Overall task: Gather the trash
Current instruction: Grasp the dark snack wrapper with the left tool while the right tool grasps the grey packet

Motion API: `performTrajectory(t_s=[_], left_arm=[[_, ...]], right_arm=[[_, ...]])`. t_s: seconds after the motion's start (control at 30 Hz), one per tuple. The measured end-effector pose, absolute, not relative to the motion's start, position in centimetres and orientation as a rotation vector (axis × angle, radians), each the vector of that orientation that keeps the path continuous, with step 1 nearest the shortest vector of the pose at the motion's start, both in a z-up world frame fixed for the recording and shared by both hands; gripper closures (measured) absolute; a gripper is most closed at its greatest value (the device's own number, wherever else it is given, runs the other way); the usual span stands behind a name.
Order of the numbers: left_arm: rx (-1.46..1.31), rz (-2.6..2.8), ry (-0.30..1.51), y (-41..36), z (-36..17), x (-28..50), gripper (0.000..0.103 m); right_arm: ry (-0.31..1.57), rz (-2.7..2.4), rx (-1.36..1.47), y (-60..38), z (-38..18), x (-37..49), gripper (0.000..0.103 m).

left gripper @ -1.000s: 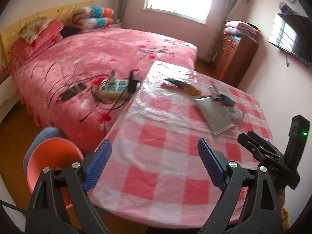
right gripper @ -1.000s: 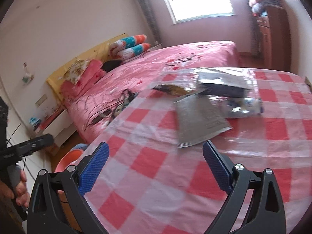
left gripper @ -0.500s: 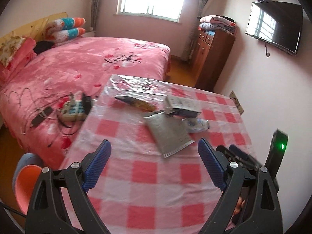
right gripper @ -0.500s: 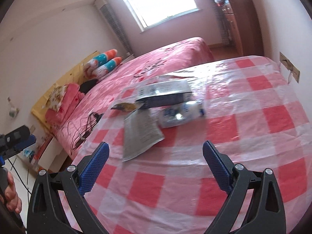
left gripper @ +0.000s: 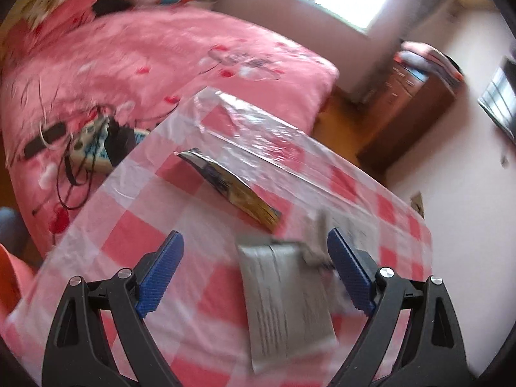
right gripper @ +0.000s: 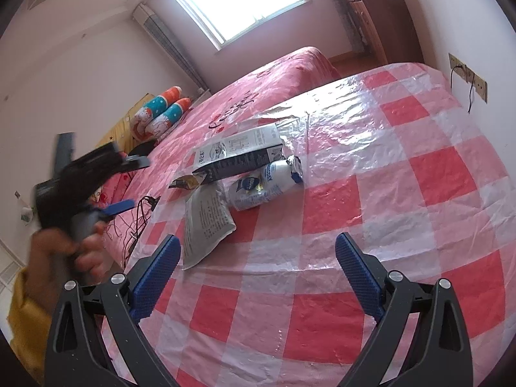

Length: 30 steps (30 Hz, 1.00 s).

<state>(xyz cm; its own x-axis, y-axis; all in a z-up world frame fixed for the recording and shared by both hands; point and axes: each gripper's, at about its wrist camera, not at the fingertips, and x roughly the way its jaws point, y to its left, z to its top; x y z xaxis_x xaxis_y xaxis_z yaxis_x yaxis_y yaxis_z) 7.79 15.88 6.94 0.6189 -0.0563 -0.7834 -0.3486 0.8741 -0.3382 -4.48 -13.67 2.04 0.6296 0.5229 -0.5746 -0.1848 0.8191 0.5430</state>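
Bed (right gripper: 258,77), pink cover, beside the table. Table (right gripper: 419,174), red-and-white checked plastic cloth, bearing the trash in one cluster near its bed-side edge: carton (right gripper: 238,154) lying flat; grey pouch (left gripper: 283,300), flat, just beside it; bottle (right gripper: 264,187), on its side, touching the carton; yellow wrapper (left gripper: 229,187). Left tongs (left gripper: 254,277), wide apart, empty, over the pouch. Right tongs (right gripper: 254,277), wide apart, empty.

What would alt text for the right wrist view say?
Open right gripper hovers over a pink checked tablecloth short of a trash cluster: silver pouch, white bottle, dark carton. Left gripper, hand-held, blurs at left before a pink bed.
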Motion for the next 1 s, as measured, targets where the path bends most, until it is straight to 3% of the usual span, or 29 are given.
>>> performTrajectory(t_s=[0.4,0.67,0.77,1.0], left_arm=[[-0.541,0.272,0.945,18.7,1.8,15.2,0.015],[-0.458,0.314,0.954,18.2,0.8,17.1,0.036],[-0.401,0.289,0.952,17.1,0.8,17.2,0.058],[-0.198,0.055,0.969,11.4,1.0,15.6,0.071]], right_arm=[[0.818,0.437,0.525,-14.4,1.0,-3.2,0.007],[0.862,0.432,0.551,-14.6,-0.4,-2.8,0.007],[0.860,0.428,0.557,-14.8,-0.4,-2.9,0.007],[0.850,0.420,0.601,-16.0,-0.3,-3.0,0.007]])
